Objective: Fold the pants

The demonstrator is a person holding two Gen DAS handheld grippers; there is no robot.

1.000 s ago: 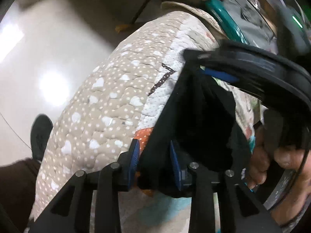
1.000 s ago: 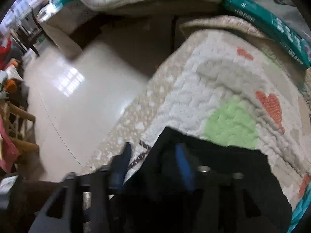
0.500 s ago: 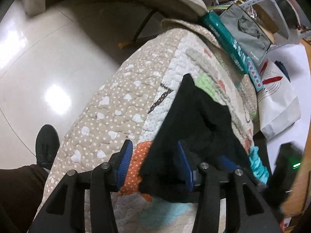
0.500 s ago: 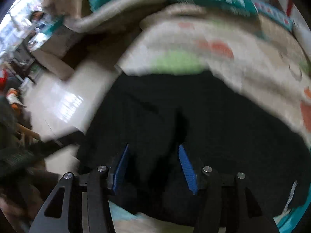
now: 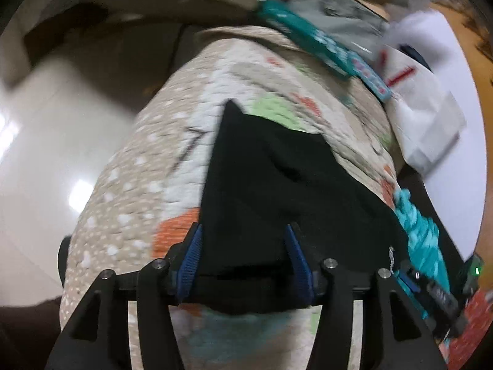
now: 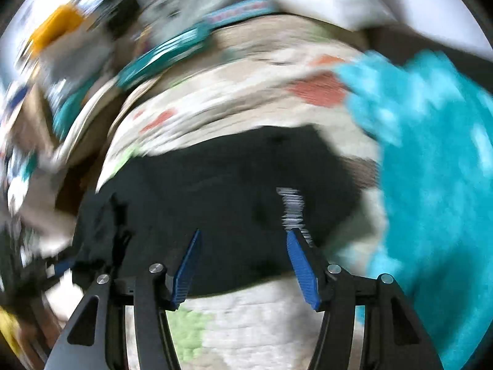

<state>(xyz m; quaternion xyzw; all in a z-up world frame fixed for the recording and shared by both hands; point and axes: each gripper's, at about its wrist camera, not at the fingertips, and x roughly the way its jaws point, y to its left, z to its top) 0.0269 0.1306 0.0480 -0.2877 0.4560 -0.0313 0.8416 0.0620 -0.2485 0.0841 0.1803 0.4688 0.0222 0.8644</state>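
The black pants (image 5: 277,191) lie folded on a quilted patchwork blanket (image 5: 129,203) over a bed or table. In the left wrist view my left gripper (image 5: 243,234) is open, its blue pads on either side of the near edge of the pants, gripping nothing. In the right wrist view, which is blurred by motion, the pants (image 6: 234,191) lie flat ahead and my right gripper (image 6: 243,237) is open over their near edge. A white label (image 6: 291,206) shows on the pants by the right finger.
A teal fuzzy cloth (image 6: 431,169) lies to the right of the pants and shows in the left wrist view (image 5: 422,234) too. A teal box (image 5: 311,43) and a white bag (image 5: 425,117) lie at the blanket's far edge. Shiny floor (image 5: 46,160) is on the left.
Both grippers have opened and let go of the pants, which now lie flat on the blanket. The right gripper has swung round to the right, away from the left one.
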